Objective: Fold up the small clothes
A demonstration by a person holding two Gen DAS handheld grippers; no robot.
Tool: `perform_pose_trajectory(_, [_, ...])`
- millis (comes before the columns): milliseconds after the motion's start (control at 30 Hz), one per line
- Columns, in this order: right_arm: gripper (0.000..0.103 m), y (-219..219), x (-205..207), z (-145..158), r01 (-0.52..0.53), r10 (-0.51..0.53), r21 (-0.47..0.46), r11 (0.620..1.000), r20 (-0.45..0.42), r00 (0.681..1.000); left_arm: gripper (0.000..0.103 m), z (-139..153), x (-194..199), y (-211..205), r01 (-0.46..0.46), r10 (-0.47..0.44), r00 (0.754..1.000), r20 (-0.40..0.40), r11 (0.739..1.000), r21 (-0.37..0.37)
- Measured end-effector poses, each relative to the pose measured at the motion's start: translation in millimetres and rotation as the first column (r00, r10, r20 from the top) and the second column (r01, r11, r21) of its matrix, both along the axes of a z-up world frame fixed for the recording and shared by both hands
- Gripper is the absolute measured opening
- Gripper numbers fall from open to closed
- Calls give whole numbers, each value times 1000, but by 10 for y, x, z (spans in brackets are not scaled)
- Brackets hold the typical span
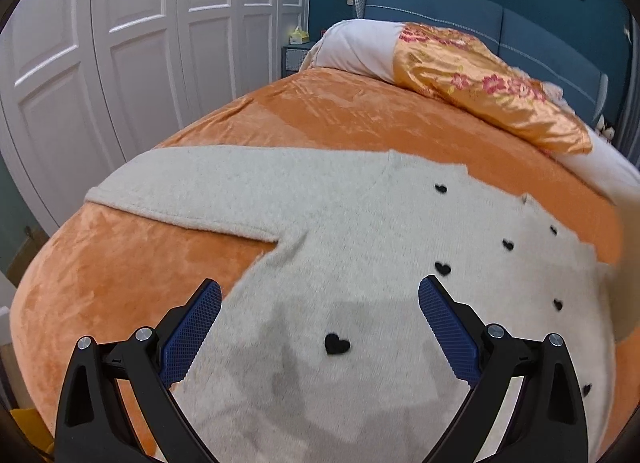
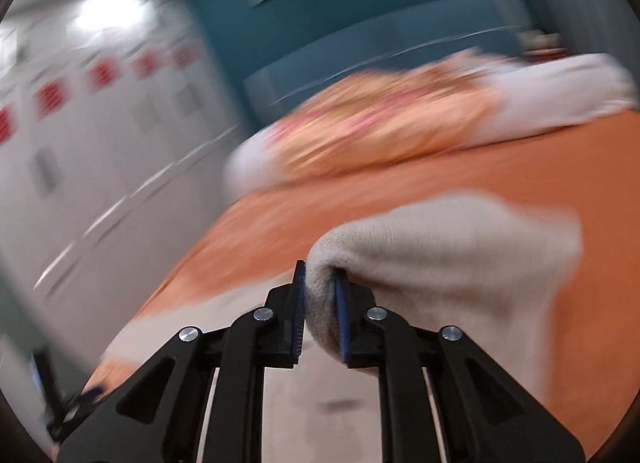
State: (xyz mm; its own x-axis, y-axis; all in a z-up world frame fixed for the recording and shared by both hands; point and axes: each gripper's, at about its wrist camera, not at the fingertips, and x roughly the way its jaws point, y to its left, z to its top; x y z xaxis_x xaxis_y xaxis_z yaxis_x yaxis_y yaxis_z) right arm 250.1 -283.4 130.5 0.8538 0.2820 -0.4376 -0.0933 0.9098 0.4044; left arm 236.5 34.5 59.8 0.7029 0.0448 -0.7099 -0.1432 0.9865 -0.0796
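A cream sweater [image 1: 360, 223] lies flat on the orange blanket [image 1: 120, 263]. The left gripper [image 1: 320, 299] hovers spread above it; the right gripper [image 2: 320, 283] pinches a sleeve [image 2: 440, 247], probably mid-fold, needing laying across the body next.

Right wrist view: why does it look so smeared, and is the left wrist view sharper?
Right wrist view: strong motion blur smears the wardrobe and pillows; only the right tongs, shut on the sweater, stay sharp. Left wrist view: mostly sharp, fisheye bends the bed; the open left tongs cast a soft shadow on the knit.
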Motion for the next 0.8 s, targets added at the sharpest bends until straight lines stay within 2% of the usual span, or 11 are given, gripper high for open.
perform_pose_trajectory(33, [25,402,114,-167,-66,65,-32,997,-37,997,97,3,31,23,5,-5,1000,-2,1000,-19])
perform_pose_trajectory(67, [45,695,185,-327,-111,105,-61,992,-81,991,97,-2,69,52,15,-15,1000,-14,999,-37])
perform_pose_trajectory(100, [52,938,231,-495,-147,134,-91,985,-129,982,97,-17,105,70,24,-25,999,-26,999,-49])
perform_pose_trajectory(167, [52,1305,238,-828,-209,173,-146,967,-229,958,97,-63,194,116,48,-53,997,-56,996,-74])
perform_pose_trajectory(233, [52,1366,36,-930,-219,178,-149,964,-250,952,97,-104,249,151,67,-74,995,-67,993,-95])
perform_pose_trajectory(367, [52,964,-386,-843,-110,79,-126,986,-229,970,97,-205,430,165,89,-103,991,-84,984,-155])
perform_pose_trajectory(467, [53,423,-570,-816,49,-79,-129,990,-235,969,97,-363,654,110,87,-119,984,-131,970,-227])
perform_pose_trajectory(600, [57,-298,-608,-775,285,-308,-129,950,-230,923,96,-548,967,30,60,-117,979,-169,949,-311])
perform_pose_trajectory(667, [65,-551,-625,-830,378,-400,-135,916,-239,885,96,-581,1114,1,31,-90,982,-167,946,-323])
perform_pose_trajectory(733, [65,-635,-562,-912,412,-439,-153,898,-262,860,84,-627,1244,-45,17,-77,982,-174,946,-325])
perform_pose_trajectory(800, [65,-699,-483,-1009,413,-450,-181,893,-294,843,55,-714,1383,-101,14,-88,976,-199,939,-344])
